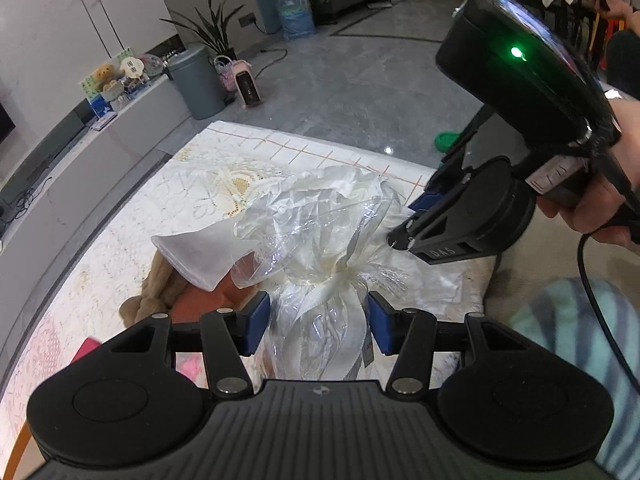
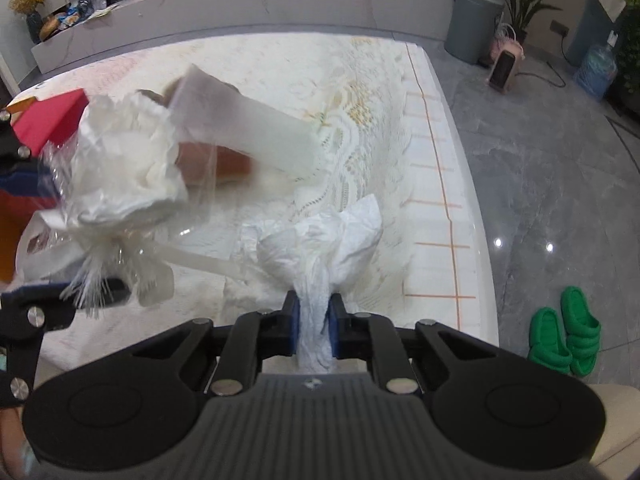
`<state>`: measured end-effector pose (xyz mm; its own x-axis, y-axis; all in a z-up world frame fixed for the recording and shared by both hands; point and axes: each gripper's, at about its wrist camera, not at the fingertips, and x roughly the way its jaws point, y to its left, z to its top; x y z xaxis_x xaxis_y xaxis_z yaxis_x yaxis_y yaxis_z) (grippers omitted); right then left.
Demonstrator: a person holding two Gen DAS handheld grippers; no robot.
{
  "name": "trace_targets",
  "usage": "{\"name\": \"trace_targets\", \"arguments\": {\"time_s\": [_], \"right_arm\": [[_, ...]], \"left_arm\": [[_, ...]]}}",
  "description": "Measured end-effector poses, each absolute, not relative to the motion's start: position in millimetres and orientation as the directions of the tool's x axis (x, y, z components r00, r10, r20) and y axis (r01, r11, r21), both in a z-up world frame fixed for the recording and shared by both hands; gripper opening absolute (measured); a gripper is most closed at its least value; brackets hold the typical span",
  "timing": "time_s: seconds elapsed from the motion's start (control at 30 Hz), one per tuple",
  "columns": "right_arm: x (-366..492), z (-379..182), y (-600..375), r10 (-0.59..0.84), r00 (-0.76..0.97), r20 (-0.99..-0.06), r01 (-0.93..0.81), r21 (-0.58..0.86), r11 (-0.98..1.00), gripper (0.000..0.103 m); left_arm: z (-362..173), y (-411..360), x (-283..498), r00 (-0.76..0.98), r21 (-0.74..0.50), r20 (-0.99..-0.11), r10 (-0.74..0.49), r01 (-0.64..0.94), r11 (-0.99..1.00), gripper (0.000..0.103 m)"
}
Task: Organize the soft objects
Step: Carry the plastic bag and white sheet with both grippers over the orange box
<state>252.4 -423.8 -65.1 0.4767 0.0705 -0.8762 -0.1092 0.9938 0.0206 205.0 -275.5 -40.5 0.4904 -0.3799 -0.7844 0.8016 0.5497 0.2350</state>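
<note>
A bundle of cream paper in clear cellophane [image 1: 320, 232], tied with a cream ribbon, stands between the blue pads of my left gripper [image 1: 318, 322], which is shut on its tied neck. The right wrist view shows the same bundle [image 2: 128, 172] held up at the left, above the lace-covered table [image 2: 360, 100]. My right gripper [image 2: 314, 330] is shut on a crumpled white cloth [image 2: 340, 232] that rises off the table. In the left wrist view that gripper [image 1: 402, 236] sits just right of the bundle, jaws together. A brown knitted piece [image 1: 156, 284] lies behind the bundle.
A red box [image 2: 52, 118] lies at the table's left. The table's edge [image 2: 460, 200] runs along the right, with grey floor and green slippers [image 2: 564, 332] beyond. A grey bin [image 2: 474, 24] and small heater [image 2: 506, 70] stand further back. A striped sleeve [image 1: 572, 320] is close.
</note>
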Motion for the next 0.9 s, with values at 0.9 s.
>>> {"name": "trace_targets", "arguments": {"time_s": [0.9], "right_arm": [[228, -36, -446, -0.127, 0.459, -0.879, -0.012, -0.149, 0.989, 0.012]], "left_arm": [[-37, -212, 178, 0.52, 0.19, -0.785, -0.336, 0.719, 0.668, 0.06]]}}
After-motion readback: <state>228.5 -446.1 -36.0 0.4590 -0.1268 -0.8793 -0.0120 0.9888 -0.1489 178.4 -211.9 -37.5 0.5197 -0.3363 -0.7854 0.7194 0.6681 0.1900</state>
